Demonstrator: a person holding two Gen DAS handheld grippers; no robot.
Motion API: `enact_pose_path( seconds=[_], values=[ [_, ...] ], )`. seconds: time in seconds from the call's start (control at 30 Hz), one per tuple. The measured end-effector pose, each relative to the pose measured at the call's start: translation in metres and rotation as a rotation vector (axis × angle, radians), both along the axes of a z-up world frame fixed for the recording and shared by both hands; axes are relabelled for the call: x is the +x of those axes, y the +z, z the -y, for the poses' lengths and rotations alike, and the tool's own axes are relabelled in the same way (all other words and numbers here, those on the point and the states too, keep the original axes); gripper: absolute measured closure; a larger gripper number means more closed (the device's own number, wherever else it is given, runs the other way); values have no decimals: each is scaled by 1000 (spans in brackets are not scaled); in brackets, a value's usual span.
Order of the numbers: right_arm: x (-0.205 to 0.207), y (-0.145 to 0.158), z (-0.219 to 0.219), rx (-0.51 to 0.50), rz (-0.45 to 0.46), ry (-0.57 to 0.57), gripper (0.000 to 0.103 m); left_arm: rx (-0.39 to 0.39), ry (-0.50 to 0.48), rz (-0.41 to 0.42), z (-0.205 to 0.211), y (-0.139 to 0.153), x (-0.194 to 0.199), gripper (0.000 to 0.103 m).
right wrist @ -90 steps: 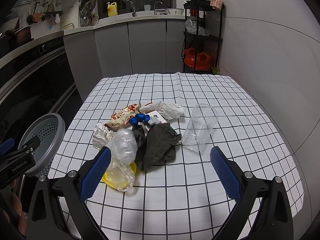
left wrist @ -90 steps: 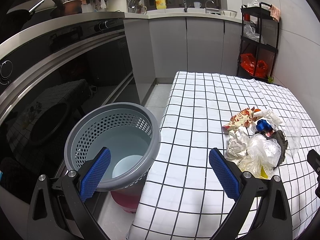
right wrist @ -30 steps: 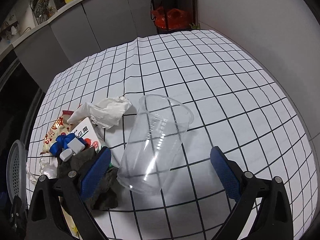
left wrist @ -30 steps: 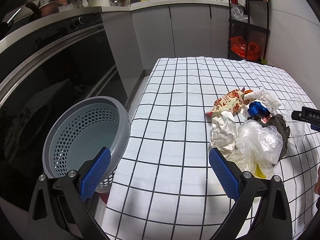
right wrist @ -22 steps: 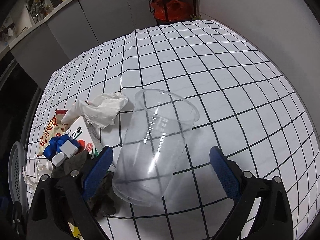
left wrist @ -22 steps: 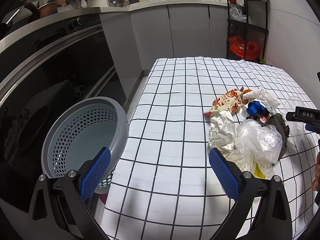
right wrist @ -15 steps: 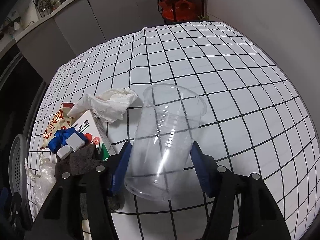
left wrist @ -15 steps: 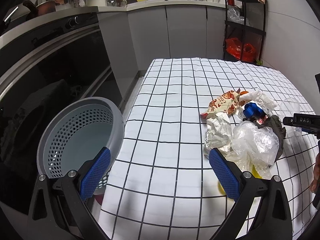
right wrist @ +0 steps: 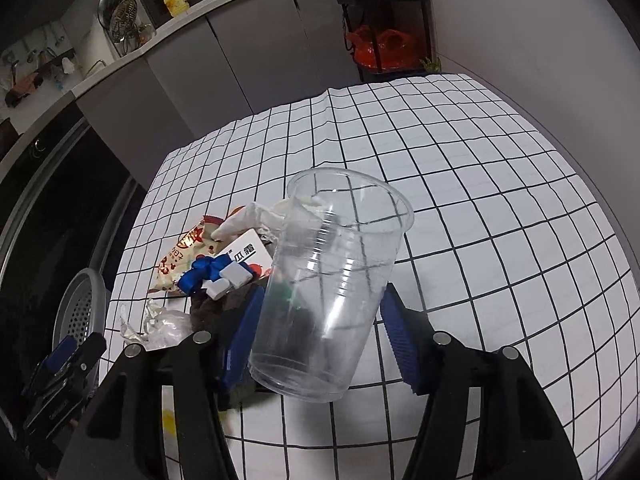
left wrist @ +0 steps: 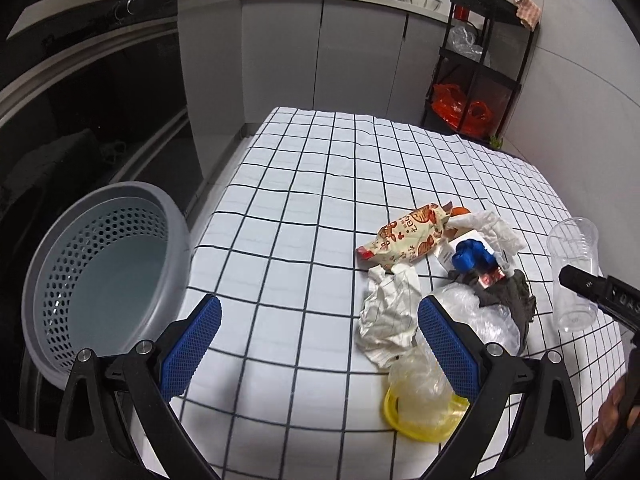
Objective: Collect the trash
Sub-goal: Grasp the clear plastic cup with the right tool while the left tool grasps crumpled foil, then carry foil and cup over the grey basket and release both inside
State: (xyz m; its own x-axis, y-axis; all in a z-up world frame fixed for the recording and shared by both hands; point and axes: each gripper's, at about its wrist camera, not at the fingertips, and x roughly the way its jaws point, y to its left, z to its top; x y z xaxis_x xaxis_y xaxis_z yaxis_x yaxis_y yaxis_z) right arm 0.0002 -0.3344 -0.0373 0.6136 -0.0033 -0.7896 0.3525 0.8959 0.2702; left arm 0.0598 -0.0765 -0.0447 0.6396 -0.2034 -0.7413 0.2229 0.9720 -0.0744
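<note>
In a dim kitchen, the right gripper (right wrist: 320, 320) clamps a clear plastic cup (right wrist: 328, 276) low on its wall, blue ribbed pads pressing either side, the cup tipped with its mouth away from the camera and seemingly just clear of the checked tablecloth (right wrist: 500, 200); the jaws have just been closing, with the cup between them; the left gripper (left wrist: 316, 340) hangs with its jaws wide and nothing between them, above the cloth between the grey perforated basket (left wrist: 100, 272) and the heap of litter.

The step in hand reads as the first pickup of the collection: the cup is seized, the rest untouched; the next move likely calls for carrying the cup across the table, over the heap, to the basket, which stands off the table's left edge, and letting go only once it is above the basket's open mouth; thin plastic of this kind probably flexes under the pads, so a firm but not crushing grip seems wise.

The heap lies left of the cup: a printed snack wrapper (left wrist: 404, 240), glossy and creased; a white crumpled tissue (left wrist: 492, 228); a small carton (right wrist: 244, 256) with red print; a blue plastic piece (left wrist: 472, 256) on top of it; a dark grey rag (left wrist: 508, 296), soft and folded; a crinkled transparent bag (left wrist: 480, 320); a crumpled lined paper (left wrist: 388, 312); a yellow lid (left wrist: 424, 416) under filmy plastic; the basket is round, smooth-rimmed, its wall pierced with small holes.
</note>
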Motion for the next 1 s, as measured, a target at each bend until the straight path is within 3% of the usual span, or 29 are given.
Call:
enact_pose_path(
  seconds=[0.33,0.4,0.53,0.67,0.8,1.0],
  values=[
    [2,4,-10,-32,10,36,45,57,-51,13,31,-12,15,9],
    [2,4,-12,-42,9,40,45,58,-68,-9,33,-17,17,26],
    [4,3,-14,-51,5,46,45,36,-95,-56,32,-24,20,47],
    [5,3,-20,-68,4,54,45,2,-127,-74,31,-23,19,85],
    [5,4,-24,-86,6,57,45,8,-139,-51,30,-18,13,92],
    [3,7,-30,-101,23,61,45,44,-125,27,15,3,0,94]
  ],
)
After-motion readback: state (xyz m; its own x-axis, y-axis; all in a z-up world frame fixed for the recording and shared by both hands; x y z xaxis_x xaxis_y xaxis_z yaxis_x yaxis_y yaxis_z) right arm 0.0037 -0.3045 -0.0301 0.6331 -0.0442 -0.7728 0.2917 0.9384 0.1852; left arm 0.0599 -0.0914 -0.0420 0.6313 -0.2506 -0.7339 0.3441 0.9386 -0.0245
